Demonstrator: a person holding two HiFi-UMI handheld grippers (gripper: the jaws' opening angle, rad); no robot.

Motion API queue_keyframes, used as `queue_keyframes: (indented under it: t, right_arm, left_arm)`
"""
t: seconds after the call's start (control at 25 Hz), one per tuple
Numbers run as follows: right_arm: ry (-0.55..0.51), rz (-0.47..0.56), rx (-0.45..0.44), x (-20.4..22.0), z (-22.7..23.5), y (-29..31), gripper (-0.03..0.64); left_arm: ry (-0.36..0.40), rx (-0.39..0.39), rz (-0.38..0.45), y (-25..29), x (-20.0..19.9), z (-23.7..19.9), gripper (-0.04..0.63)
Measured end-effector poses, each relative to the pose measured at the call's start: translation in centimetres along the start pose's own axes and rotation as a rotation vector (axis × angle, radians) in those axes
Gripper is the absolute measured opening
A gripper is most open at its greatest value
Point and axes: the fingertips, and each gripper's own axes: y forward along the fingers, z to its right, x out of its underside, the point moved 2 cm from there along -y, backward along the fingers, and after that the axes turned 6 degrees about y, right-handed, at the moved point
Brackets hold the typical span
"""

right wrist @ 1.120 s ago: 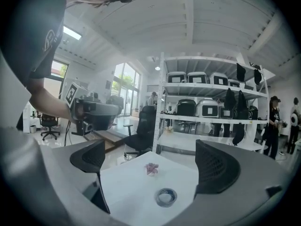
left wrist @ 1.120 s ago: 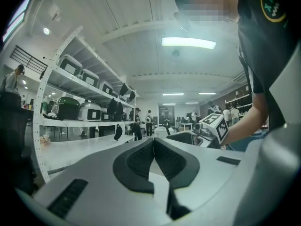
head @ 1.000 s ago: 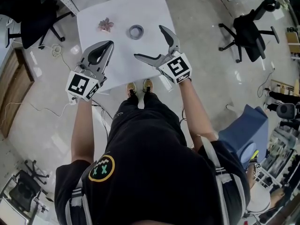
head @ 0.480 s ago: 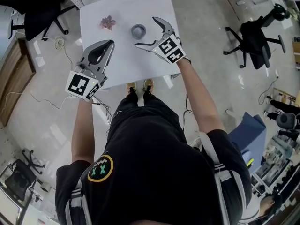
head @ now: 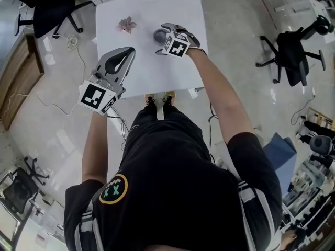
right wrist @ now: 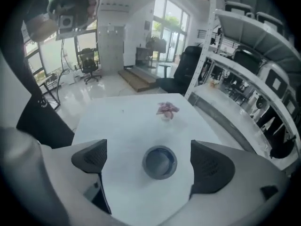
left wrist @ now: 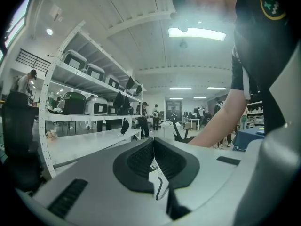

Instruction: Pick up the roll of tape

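A grey roll of tape (right wrist: 160, 162) lies flat on the white table (head: 141, 72), with its hole facing up. In the head view the tape (head: 158, 35) shows only partly, beside my right gripper (head: 168, 35). My right gripper (right wrist: 148, 161) is open, its two dark pads on either side of the roll and not touching it. My left gripper (head: 124, 56) hangs over the table's near left part, jaws together and nothing between them. In the left gripper view the left gripper (left wrist: 153, 147) points away from the table, towards the room.
A small pink flower-shaped object (head: 126, 24) lies at the table's far left, also seen beyond the tape as the pink object (right wrist: 167, 109). Office chairs (head: 293, 56) stand on the floor around the table. Shelving (left wrist: 89, 107) lines one side of the room.
My right gripper has moved forward and left over the table, from its near edge to around the tape roll. The left gripper has hardly moved.
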Motion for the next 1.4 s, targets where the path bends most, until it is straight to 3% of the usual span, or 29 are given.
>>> queue_keyframes:
  t: [0.52,0.88,1.2,1.32,1.4]
  right_arm:
    - [-0.116,-0.247,-0.117,4.9,-1.4,8.4,0.517]
    - [-0.164,-0.351,-0.154,7.1,-2.7,11.6,0.471]
    - [-0.184,-0.368,-0.189,7.3,-2.5,12.8,0.402]
    - [-0.225,-0.377,-0.201,7.2,-2.6,12.8,0.339]
    - [-0.266,-0.371,-0.19,7.0,-2.7,12.8,0.212]
  left_arm:
    - [-0.045,0.003,-0.03,2.6,0.4,-0.5,0.018]
    - [-0.041,0.006,-0.064,2.4,2.2,-0.8,0.018]
    - [-0.055,-0.008,-0.082,2.0,2.7,-1.3,0.018]
    - [-0.055,-0.013,-0.079,2.0,2.7,-1.6,0.018]
    - [-0.054,-0.017,-0.078,1.9,2.6,-1.7,0.018]
